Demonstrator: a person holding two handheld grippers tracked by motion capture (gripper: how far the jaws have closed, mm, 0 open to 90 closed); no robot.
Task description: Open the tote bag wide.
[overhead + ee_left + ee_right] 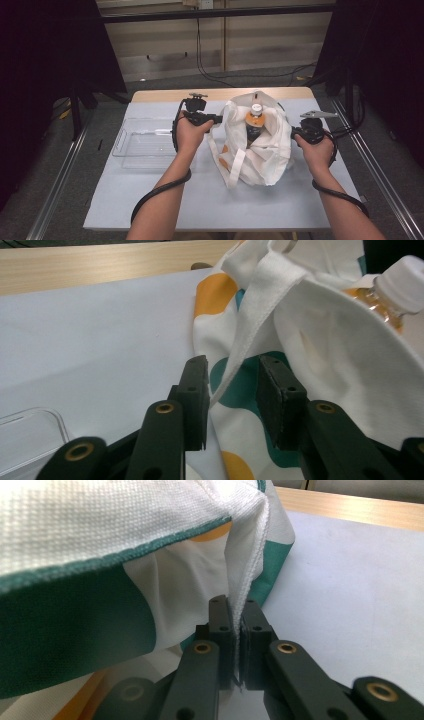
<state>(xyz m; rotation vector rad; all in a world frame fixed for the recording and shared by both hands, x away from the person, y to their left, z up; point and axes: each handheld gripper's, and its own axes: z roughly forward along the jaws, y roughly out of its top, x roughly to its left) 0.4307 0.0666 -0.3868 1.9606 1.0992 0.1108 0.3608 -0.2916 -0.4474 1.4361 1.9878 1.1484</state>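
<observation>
Already a clear bottle [255,121] with a white cap stood inside the white polka-dot cloth bag [260,162]. Right tongs [236,630] were clamped on the bag's edge; left tongs [232,390] stood apart around its strap [252,325], unpinched. Releasing the bag likely remained.

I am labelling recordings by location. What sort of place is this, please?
Probably a lab or studio set up for recording, not a home: a table with a plain grey cover stands between black curtains, metal rails run along the floor, and cables hang on the bare back wall.
</observation>
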